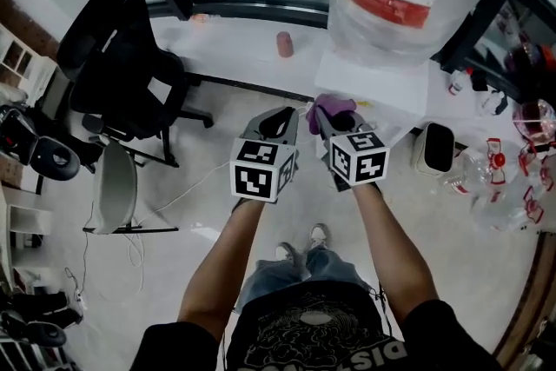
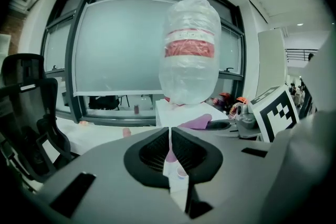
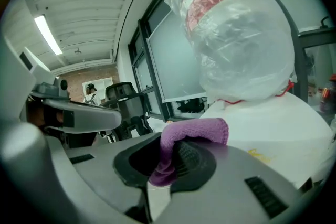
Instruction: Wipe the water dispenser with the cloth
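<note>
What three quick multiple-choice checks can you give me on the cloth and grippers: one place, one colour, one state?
1. Where is the cloth?
A. In the left gripper
B. In the right gripper
C. In a bucket

2. What colour is the cloth?
A. Purple
B. Yellow
C. Green

3. How do the left gripper's jaws stand?
A. Wide apart
B. Together, empty
C. Shut on a sponge

Answers:
1 B: the right gripper view shows it pinched between those jaws.
2 A: it is purple in every view.
3 B: the left gripper view shows the pads meeting with nothing between.
</note>
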The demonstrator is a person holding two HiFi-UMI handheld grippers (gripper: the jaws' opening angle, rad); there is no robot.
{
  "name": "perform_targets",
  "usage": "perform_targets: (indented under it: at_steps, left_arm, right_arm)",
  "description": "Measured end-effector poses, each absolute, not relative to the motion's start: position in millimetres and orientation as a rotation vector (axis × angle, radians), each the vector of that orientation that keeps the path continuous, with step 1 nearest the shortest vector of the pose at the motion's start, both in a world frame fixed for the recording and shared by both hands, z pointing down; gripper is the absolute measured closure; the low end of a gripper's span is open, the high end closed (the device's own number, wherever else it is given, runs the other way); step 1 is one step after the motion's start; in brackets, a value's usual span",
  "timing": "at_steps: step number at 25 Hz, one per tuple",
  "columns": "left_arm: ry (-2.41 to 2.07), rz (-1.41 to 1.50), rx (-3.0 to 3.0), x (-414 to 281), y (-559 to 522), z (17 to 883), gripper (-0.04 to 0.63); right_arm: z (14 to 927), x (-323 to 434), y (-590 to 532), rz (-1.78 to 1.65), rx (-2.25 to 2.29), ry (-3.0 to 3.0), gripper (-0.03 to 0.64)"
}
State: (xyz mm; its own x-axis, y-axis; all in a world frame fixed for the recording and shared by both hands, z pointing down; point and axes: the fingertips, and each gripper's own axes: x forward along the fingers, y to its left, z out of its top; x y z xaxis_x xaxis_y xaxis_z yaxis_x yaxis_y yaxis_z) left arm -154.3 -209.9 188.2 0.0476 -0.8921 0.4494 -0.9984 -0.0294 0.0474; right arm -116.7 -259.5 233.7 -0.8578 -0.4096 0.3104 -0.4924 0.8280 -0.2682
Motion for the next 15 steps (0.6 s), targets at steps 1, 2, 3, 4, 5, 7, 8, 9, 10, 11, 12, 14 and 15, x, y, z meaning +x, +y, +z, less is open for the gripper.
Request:
perform_targets:
  at_steps: [1, 2, 3, 4, 5, 7, 8, 9, 10, 11, 12, 14, 15]
  left_arm:
    - [-1.892, 0.427, 1.997, -156, -214, 191, 0.56]
    - [-1.876, 0.429, 2.012, -157, -219, 193, 0.56]
    - [-1.859, 0.431, 2.028, -158, -224, 196, 0.56]
    - [-1.839, 0.434, 2.046, -160, -230, 198, 0.56]
    - [-1.818, 0.438, 2.063, -161, -235, 200, 0.56]
    - [-1.776, 0.444, 2.097, -162, -244, 206, 0.56]
    - [-1.759, 0.444, 2.111, -162, -248, 208, 0.56]
    - [-1.743, 0.443, 2.125, -162, -251, 210, 0.56]
    - [-1.73, 0.443, 2.14, -161, -255, 211, 0.56]
    - [-1.718, 0.44, 2.153, -161, -259, 212, 0.56]
    - [-1.705, 0.437, 2.165, -160, -263, 213, 0.56]
    - [-1.677, 0.435, 2.184, -158, -267, 217, 0.56]
    - [-1.66, 0.438, 2.194, -155, -268, 219, 0.56]
  right_arm:
    - [238, -120, -263, 0.505, 0.702, -2.763, 0.571]
    - [242, -124, -266, 0.508, 0.712, -2.757, 0.571]
    - [245, -129, -270, 0.512, 0.725, -2.753, 0.571]
    - [248, -133, -273, 0.517, 0.741, -2.75, 0.571]
    - [250, -137, -277, 0.52, 0.759, -2.746, 0.571]
    - [256, -141, -283, 0.522, 0.799, -2.735, 0.571]
    - [258, -141, -287, 0.524, 0.818, -2.728, 0.571]
    - [261, -141, -290, 0.525, 0.838, -2.721, 0.571]
    - [262, -139, -293, 0.526, 0.859, -2.714, 0.571]
    - [263, -136, -296, 0.524, 0.882, -2.708, 0.571]
    - [263, -132, -299, 0.519, 0.904, -2.703, 0.571]
    - [265, -124, -303, 0.515, 0.946, -2.69, 0.571]
    - [267, -119, -304, 0.518, 0.968, -2.683, 0.571]
